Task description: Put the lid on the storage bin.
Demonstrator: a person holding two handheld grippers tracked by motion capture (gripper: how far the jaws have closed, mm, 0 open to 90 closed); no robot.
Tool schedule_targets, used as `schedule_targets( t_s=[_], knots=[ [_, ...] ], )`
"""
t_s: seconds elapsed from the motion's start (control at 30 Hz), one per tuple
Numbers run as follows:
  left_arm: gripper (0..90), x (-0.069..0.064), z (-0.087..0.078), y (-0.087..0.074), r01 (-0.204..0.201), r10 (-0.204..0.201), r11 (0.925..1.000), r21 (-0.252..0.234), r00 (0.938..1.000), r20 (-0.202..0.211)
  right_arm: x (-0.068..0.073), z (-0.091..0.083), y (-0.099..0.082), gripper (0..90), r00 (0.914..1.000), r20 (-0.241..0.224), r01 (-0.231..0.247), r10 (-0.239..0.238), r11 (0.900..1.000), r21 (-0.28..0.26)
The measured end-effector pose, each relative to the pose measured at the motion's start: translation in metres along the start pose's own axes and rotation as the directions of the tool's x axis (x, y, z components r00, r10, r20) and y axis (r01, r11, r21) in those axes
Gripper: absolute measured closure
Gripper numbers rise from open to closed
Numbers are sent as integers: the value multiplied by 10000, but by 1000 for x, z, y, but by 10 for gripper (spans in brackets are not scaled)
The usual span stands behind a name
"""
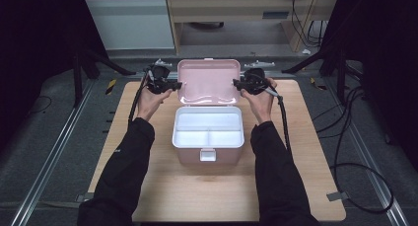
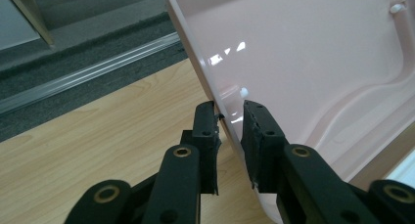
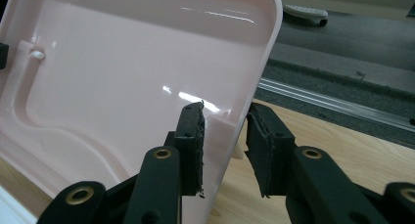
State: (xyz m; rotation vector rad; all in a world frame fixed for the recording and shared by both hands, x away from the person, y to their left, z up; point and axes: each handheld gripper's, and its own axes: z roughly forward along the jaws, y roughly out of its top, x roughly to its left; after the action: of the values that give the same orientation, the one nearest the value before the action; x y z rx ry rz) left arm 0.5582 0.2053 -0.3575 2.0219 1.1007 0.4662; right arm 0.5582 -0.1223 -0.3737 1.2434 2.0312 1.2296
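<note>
Between the jaws of the left hand-held gripper (image 2: 230, 111) stands the left edge of the raised pink lid (image 1: 209, 81); the jaws are narrow around that rim, one pad at it, the other just off. Across the lid, the right hand-held gripper (image 3: 226, 117) straddles the right edge, its jaws narrow but with a gap on the outer side. Below both, nearer the person, the open pink box (image 1: 207, 137) sits on the table (image 1: 305, 152).

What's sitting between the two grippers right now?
The raised pink lid of the box stands between them: the left gripper straddles its left edge and the right gripper its right edge, as the high view shows.
</note>
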Motion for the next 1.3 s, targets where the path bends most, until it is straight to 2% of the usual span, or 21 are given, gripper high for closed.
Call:
schedule_targets(
  t_s=[0.27,0.53,0.8,1.0,1.3],
  knots=[
    [759,-2,-8,6,-159,158,9997,-181,9999,-16,0,-7,5,724,10000,82,52,-49,9994,-353],
    [773,-1,-14,10,-135,135,9989,-446,9999,-15,0,-10,8,782,9996,227,-120,136,9975,-702],
    [795,0,-14,11,-85,84,9988,-477,10000,-15,0,-9,8,810,9993,337,-122,149,9968,-791],
    [803,-1,-18,11,-96,98,9988,-490,9999,30,1,-15,10,823,9994,323,-107,132,9970,-769],
    [807,-10,-31,11,-516,516,9977,-441,9987,-15,9,-31,13,829,9985,496,271,-239,9976,-640]
  ],
)
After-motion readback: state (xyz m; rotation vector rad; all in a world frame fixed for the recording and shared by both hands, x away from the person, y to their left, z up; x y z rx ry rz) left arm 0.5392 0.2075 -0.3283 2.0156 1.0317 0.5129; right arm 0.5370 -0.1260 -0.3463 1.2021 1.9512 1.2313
